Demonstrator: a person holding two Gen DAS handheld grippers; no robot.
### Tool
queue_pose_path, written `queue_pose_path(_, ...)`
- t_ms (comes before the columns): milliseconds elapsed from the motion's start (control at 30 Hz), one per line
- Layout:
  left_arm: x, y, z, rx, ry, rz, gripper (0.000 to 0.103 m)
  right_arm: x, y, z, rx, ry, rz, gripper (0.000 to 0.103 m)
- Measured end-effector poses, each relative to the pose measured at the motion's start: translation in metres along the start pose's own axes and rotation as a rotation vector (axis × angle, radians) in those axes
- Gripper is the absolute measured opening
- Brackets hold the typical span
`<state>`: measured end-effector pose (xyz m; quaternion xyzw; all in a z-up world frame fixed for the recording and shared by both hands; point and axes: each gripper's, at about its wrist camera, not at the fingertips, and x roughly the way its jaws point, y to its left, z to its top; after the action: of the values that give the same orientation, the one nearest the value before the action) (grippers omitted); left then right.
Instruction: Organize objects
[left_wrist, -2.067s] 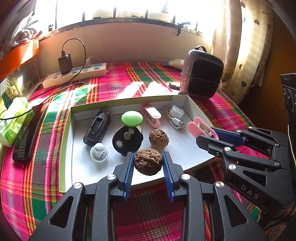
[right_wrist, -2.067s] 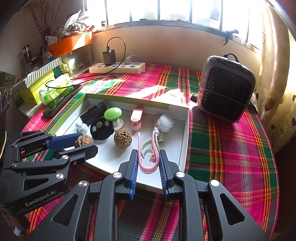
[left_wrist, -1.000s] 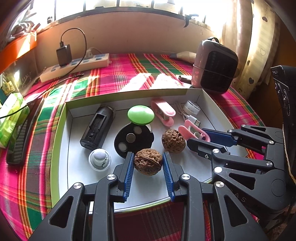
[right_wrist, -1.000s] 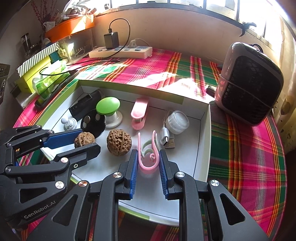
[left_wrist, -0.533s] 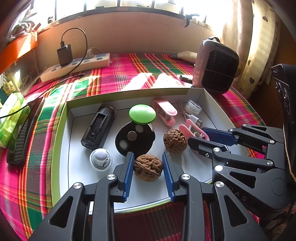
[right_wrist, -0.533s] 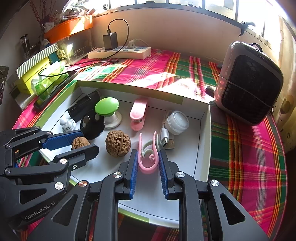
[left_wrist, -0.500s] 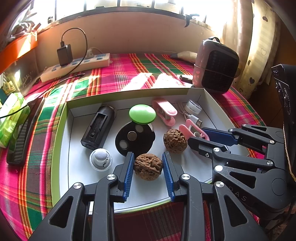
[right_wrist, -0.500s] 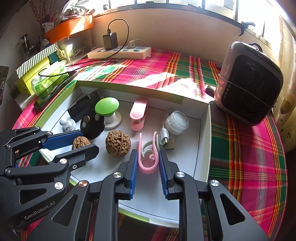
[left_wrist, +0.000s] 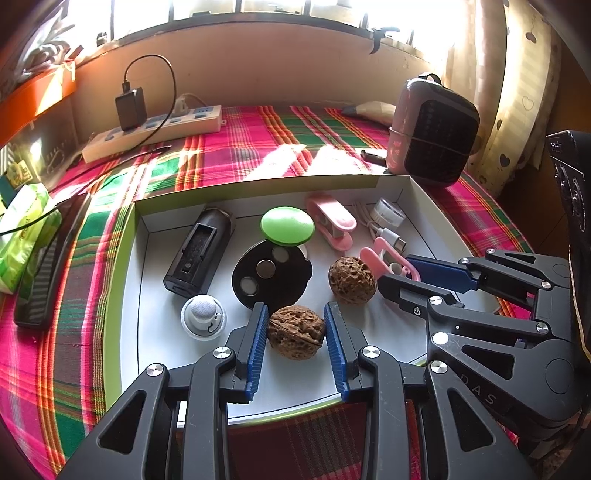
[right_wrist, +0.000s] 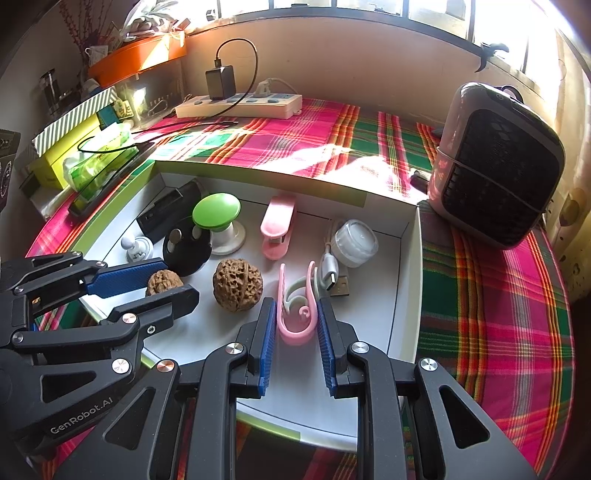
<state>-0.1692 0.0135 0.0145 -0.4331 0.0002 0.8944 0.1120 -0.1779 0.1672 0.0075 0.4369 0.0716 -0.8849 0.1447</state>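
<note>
In the white tray (left_wrist: 122, 295), near its front edge: a walnut (left_wrist: 295, 336) lying on the floor between the blue pads (left_wrist: 258, 343) of the left gripper (left_wrist: 294, 305). Pads close on either side, seam of the nut running across; impossible to tell whether gripped or merely flanked. Just behind and to the right, a second walnut (left_wrist: 351, 280), apart from the first, beside a black disc (left_wrist: 271, 278).

Further right in the same tray: the right gripper (right_wrist: 295, 301), clamped on a pink clip (right_wrist: 295, 332), curved end towards the camera, prongs pointing away. Just beyond the prongs, a white USB plug (right_wrist: 332, 275). Both tools side by side over the tray, on a plaid cloth (right_wrist: 498, 314).
</note>
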Motion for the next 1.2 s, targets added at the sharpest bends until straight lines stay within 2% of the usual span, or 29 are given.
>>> queue_pose_path(267,-0.004,-0.001,-0.001,0.007,-0.006,0.027,0.030,-0.005,0.003,-0.003,0.022,-0.005,0.014,0.024)
queue_pose_path(333,-0.007,-0.002,-0.002,0.008,-0.008,0.033,0.030,-0.007,0.003,-0.004,0.031,-0.010,0.015,0.028)
queue_pose_path(400,-0.010,-0.002,-0.003,0.005,-0.014,0.040,0.030,-0.011,0.004,-0.005,0.038,-0.020,0.008,0.036)
queue_pose_path(500,-0.014,-0.001,-0.005,-0.003,-0.019,0.047,0.030,-0.016,0.005,-0.006,0.044,-0.035,0.005,0.038)
queue_pose_path(867,-0.035,0.002,-0.017,-0.036,-0.042,0.085,0.031,-0.036,0.011,-0.016,0.084,-0.064,-0.017,0.039)
queue_pose_path(967,-0.044,-0.001,-0.022,-0.026,-0.074,0.123,0.031,-0.043,0.014,-0.020,0.095,-0.082,-0.027,0.039)
queue_pose_path(1200,-0.064,-0.003,-0.034,-0.038,-0.113,0.153,0.031,-0.061,0.023,-0.035,0.116,-0.111,-0.042,0.039)
